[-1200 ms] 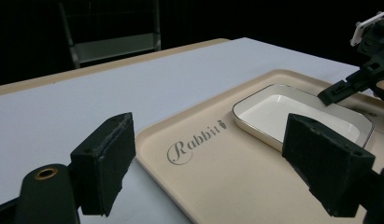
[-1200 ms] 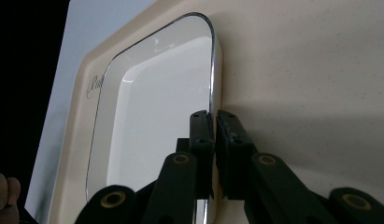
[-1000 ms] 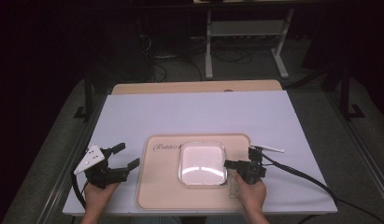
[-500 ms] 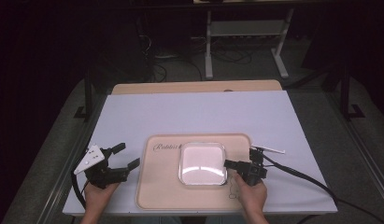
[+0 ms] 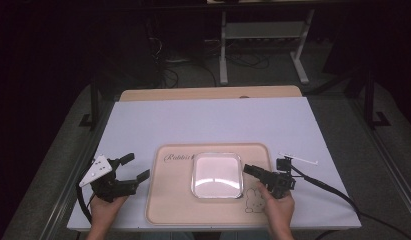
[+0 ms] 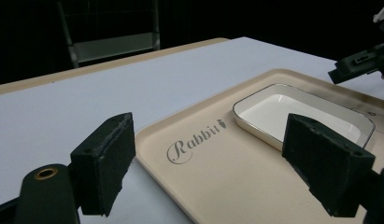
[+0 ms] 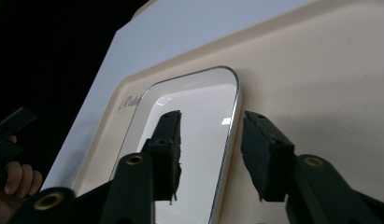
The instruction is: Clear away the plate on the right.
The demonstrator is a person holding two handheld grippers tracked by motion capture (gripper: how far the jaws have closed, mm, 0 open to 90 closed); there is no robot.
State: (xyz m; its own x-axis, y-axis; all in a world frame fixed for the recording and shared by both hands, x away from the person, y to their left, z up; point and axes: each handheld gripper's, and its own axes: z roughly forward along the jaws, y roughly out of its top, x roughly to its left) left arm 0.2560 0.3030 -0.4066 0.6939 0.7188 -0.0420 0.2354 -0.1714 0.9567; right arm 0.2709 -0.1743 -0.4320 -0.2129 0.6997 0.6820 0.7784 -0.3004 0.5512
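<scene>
The white dish (image 5: pixel 216 175) sits on the beige tray (image 5: pixel 173 205), right of the "Rabbit" lettering, whose last letters the dish's rim cuts off in the high view. In the right gripper view the dish's near end is hidden behind the jaws. The right claw (image 7: pixel 209 156) straddles the dish's rim (image 7: pixel 229 140), one jaw over the inside, one outside above the tray; its jaws have just been opening, and the pads stand clear of the rim, released. The left claw (image 6: pixel 224 161) hangs wide open over the tray's left edge, grasping nothing. The tray lies on the pale surface (image 5: pixel 213 120); beyond it, a metal stand (image 5: pixel 263 35) fades into the dark.
</scene>
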